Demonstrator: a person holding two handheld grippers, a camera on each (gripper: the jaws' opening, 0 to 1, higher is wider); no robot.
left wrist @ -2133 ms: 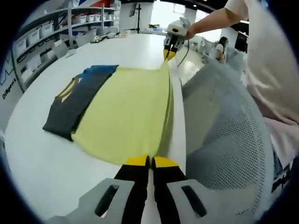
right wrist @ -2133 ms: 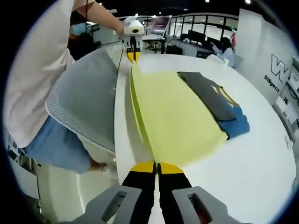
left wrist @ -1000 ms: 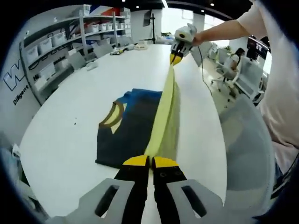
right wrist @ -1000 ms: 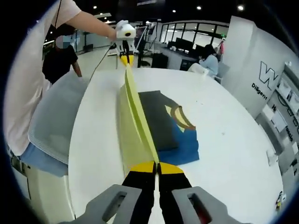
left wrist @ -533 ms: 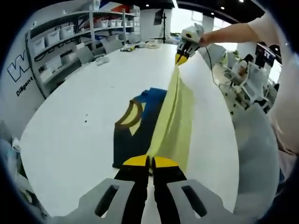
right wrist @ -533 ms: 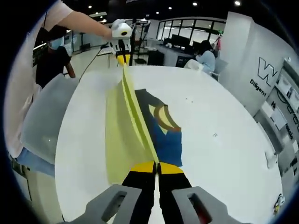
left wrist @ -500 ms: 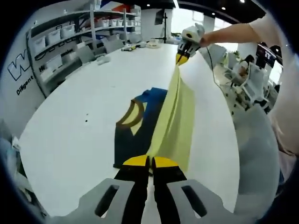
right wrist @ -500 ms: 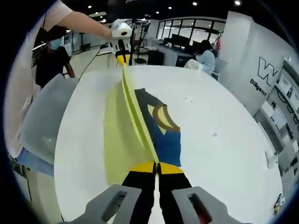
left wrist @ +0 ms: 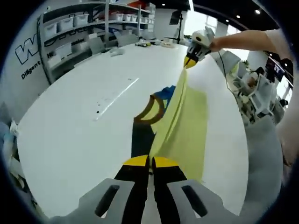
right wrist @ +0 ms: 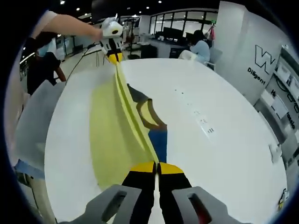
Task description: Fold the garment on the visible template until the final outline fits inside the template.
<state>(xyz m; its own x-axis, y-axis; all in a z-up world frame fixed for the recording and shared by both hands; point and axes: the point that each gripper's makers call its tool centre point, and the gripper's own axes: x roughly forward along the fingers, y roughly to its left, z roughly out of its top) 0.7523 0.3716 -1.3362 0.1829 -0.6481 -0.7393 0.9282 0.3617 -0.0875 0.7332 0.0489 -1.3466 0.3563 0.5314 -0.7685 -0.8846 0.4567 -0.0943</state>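
Left gripper view: left claw (left wrist: pixel 150 162) clenched on yellow edge of garment (left wrist: pixel 184 121); right claw (left wrist: pixel 190 62) clenched on far end of same edge. Right gripper view: right claw (right wrist: pixel 156 168) pinches the edge. Edge raised taut between claws, rest draped on white counter (left wrist: pixel 74 121). Judged light, soft, limp; grip edge corners. Long axis runs claw to claw, near to far.

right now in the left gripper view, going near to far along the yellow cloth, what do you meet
left gripper shut on the cloth's near end → lifted yellow garment → dark panel with tan neckline beside it → right gripper pinching the far end → shelving with bins
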